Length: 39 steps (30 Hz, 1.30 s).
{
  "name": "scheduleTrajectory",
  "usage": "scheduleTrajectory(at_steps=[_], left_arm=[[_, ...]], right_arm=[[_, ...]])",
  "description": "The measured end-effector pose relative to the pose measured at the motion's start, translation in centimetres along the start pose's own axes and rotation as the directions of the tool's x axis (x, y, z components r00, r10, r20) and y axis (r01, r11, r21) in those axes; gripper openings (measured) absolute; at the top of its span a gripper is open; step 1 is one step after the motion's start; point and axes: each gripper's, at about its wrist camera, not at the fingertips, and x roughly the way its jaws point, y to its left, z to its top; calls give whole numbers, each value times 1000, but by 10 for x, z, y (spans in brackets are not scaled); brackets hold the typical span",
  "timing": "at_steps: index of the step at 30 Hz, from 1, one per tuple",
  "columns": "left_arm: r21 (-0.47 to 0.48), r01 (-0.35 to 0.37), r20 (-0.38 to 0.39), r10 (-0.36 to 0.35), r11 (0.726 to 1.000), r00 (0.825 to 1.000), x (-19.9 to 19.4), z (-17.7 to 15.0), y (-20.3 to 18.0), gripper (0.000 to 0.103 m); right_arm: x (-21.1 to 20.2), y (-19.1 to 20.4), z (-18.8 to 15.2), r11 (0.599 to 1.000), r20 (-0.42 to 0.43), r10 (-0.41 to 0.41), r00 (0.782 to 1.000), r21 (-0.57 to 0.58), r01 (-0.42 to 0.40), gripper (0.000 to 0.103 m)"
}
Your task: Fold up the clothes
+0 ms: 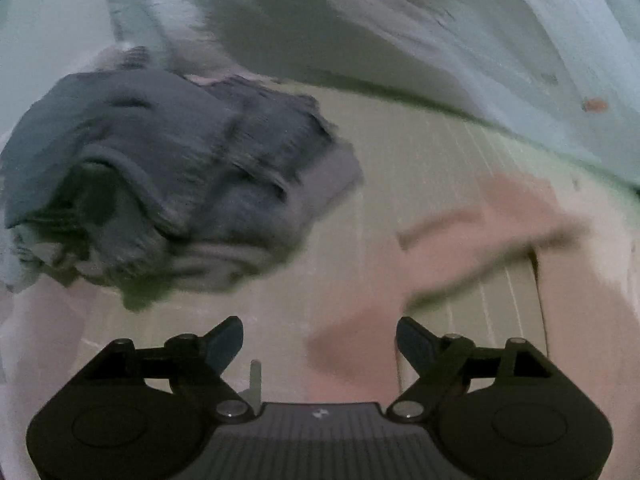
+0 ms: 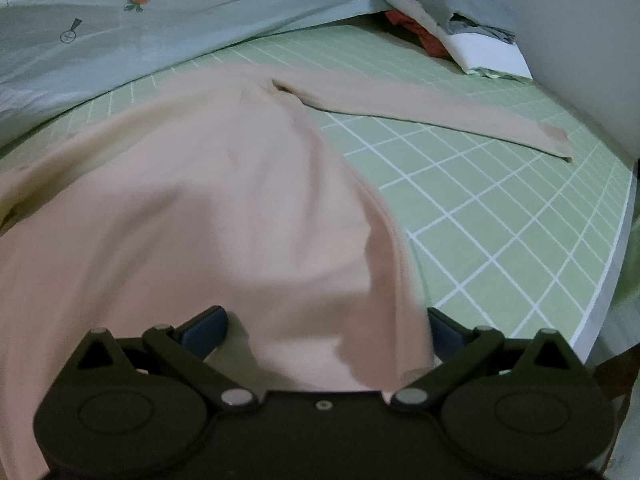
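Item: pale pink long-sleeved top (image 2: 208, 208), spread unfolded on our green grid-checked bed sheet (image 2: 500, 216) (one sleeve outstretched); folding remains. Left tongs (image 1: 319, 346) apart, empty; right tongs (image 2: 326, 330) apart, straddling its hem.

One pink long-sleeved top (image 2: 224, 200) lay ahead of the right claw (image 2: 324, 332); one grey garment heap (image 1: 168, 184) ahead-left of the left claw (image 1: 319, 340); one carrot-print quilt (image 2: 200, 12) beyond.

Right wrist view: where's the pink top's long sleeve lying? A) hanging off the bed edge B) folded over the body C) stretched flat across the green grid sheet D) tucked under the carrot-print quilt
C: the sleeve of the pink top runs out to the right, flat on the green grid sheet, apart from the carrot-print quilt.
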Motion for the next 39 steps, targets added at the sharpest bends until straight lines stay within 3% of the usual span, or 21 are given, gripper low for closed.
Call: scheduleTrajectory(at_steps=[3, 6, 9, 11, 15, 18, 20, 24, 26, 28, 33, 35, 39], left_arm=[[54, -33, -54, 36, 998, 998, 9, -15, -19, 84], [101, -24, -51, 29, 995, 998, 12, -26, -27, 80], [59, 21, -58, -18, 998, 998, 8, -25, -13, 44], [18, 40, -66, -38, 999, 997, 6, -20, 1, 7], [-50, 10, -35, -12, 999, 999, 2, -6, 35, 4], [-86, -49, -25, 47, 995, 999, 5, 2, 54, 5], [-111, -88, -19, 86, 990, 996, 8, 7, 67, 19], [-160, -164, -11, 164, 973, 986, 13, 17, 92, 32], [-187, -194, -7, 196, 963, 981, 14, 20, 103, 60], [-234, -190, 4, 197, 953, 980, 7, 12, 107, 78], [-351, -170, -21, 173, 921, 985, 5, -11, 109, 79], [-342, -147, -42, 141, 928, 989, 11, -14, 101, 79], [-236, -182, -43, 177, 955, 983, 19, -14, 78, 78]], right_arm=[[0, 0, 0, 1000, 0, 3, 1000, -5, -3, 103], [1, -2, 1, 1000, 0, 10, 1000, -12, -10, 103], [1, -3, 1, 1000, 1, 15, 1000, -12, -15, 103], [1, -3, 0, 1000, 5, 16, 1000, -10, -16, 103], [1, -2, -1, 1000, 12, 15, 1000, -8, -15, 103], [1, 0, -1, 1000, 13, 12, 1000, -5, -12, 103], [1, 0, -1, 1000, 14, 10, 1000, -4, -10, 103], [0, 0, 0, 1000, 16, 5, 1000, 0, -5, 103], [0, 0, 0, 1000, 16, 2, 1000, 2, -2, 103], [0, 0, 0, 1000, 17, -2, 1000, 5, 1, 103], [-1, 2, -2, 1000, 19, -11, 1000, 13, 10, 103], [-1, 2, -2, 1000, 21, -12, 1000, 16, 12, 103], [0, 1, -1, 1000, 19, -10, 1000, 13, 10, 103]])
